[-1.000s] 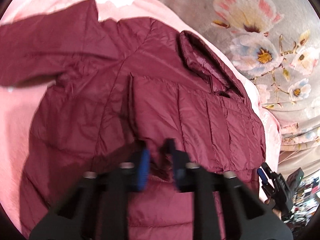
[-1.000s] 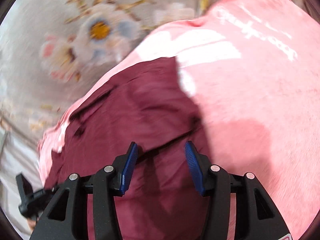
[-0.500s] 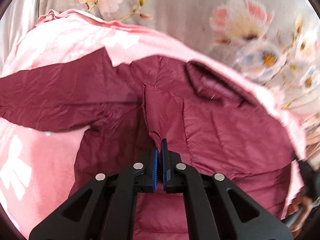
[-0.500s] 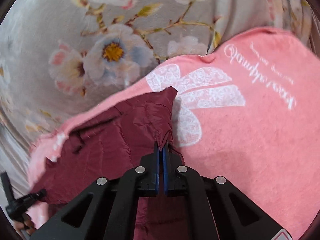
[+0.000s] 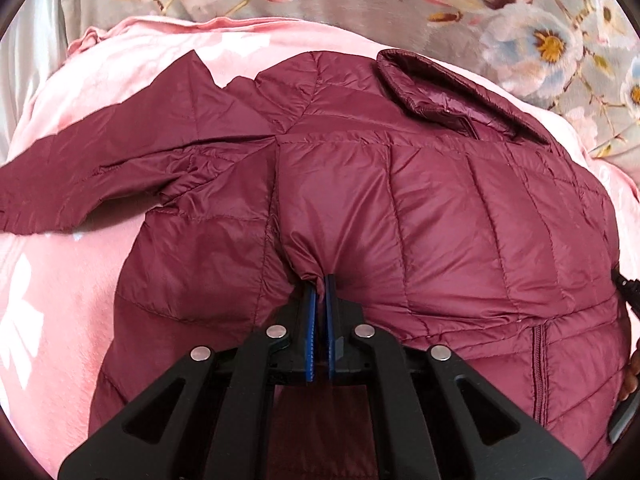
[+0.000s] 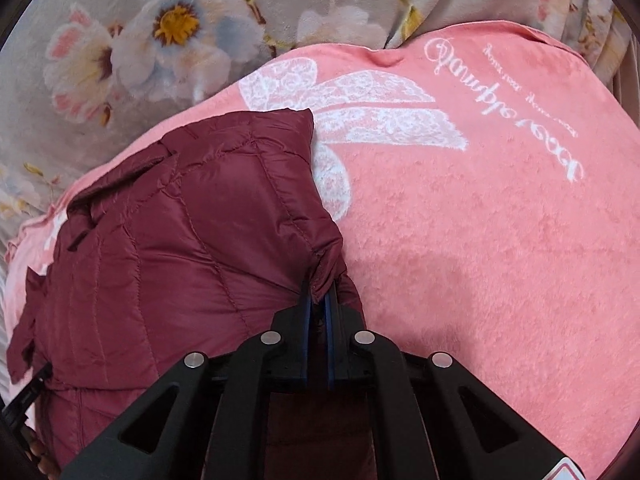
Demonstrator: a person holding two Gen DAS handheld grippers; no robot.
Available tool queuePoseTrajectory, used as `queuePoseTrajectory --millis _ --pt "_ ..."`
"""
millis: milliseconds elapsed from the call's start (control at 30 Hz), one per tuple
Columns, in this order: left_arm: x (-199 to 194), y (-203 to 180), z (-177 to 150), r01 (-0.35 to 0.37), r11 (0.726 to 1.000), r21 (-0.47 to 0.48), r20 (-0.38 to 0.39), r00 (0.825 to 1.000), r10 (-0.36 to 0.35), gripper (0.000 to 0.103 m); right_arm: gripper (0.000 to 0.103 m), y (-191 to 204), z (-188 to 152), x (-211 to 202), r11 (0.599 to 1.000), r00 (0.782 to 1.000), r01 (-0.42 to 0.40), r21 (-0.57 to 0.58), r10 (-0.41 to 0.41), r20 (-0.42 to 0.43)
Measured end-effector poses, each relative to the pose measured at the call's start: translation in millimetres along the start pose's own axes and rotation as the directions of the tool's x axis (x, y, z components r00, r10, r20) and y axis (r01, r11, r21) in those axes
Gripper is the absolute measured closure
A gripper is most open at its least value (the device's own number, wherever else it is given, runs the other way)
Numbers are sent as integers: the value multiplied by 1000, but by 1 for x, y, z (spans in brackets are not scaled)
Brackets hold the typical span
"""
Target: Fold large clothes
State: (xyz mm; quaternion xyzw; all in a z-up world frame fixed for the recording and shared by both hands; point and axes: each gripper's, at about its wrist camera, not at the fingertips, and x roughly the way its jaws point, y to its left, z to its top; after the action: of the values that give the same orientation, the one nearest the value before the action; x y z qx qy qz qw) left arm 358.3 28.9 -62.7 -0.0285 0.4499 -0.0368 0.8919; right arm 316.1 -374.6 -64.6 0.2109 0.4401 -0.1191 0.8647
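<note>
Where the maroon quilted jacket point(image 5: 440, 208) lies spread on the pink blanket point(image 5: 52, 300), its long axis runs away from the left wrist camera, collar point(image 5: 452, 92) at the far end toward the floral sheet point(image 5: 540, 20) and hem nearest the lens. On the left of that view one sleeve point(image 5: 120, 168) stretches out sideways across the blanket, its cuff running past the left edge of the picture. At the middle, the left gripper point(image 5: 319, 284) is clamped on a bunched front edge of the jacket, blue pads pressed together on the fabric. A zipper point(image 5: 538, 364) shows lower right. In the right wrist view the jacket fills the left half, a folded panel rising to a corner point(image 6: 308, 114) that points to the far floral sheet point(image 6: 160, 32). The right gripper point(image 6: 319, 300) pinches that panel's near edge, jaws closed on the cloth. To the right lies bare pink blanket point(image 6: 500, 240) with a white bow and script.
</note>
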Motion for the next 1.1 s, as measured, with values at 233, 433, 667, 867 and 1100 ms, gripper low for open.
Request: queuePoseTrajectory --millis 233,433,667,867,1100 --pt "-55 10 5 -109 993 47 118 988 103 83 86 16 -4 -60 995 996 43 -85 -36 80" --pt "-79 -53 26 -19 989 144 145 989 -2 82 93 109 -15 -75 952 989 -82 -294 115 96" --pt "-19 -77 1 -15 988 151 -1 1000 15 81 95 152 -55 -22 918 995 -95 -386 92 -28" --pt "-11 -72 -8 -9 988 153 8 1000 7 81 95 150 -71 -8 918 996 -89 -387 79 -43" --pt "-30 -38 -12 95 995 43 29 995 -97 71 96 153 -76 -7 912 998 -60 -406 59 -16"
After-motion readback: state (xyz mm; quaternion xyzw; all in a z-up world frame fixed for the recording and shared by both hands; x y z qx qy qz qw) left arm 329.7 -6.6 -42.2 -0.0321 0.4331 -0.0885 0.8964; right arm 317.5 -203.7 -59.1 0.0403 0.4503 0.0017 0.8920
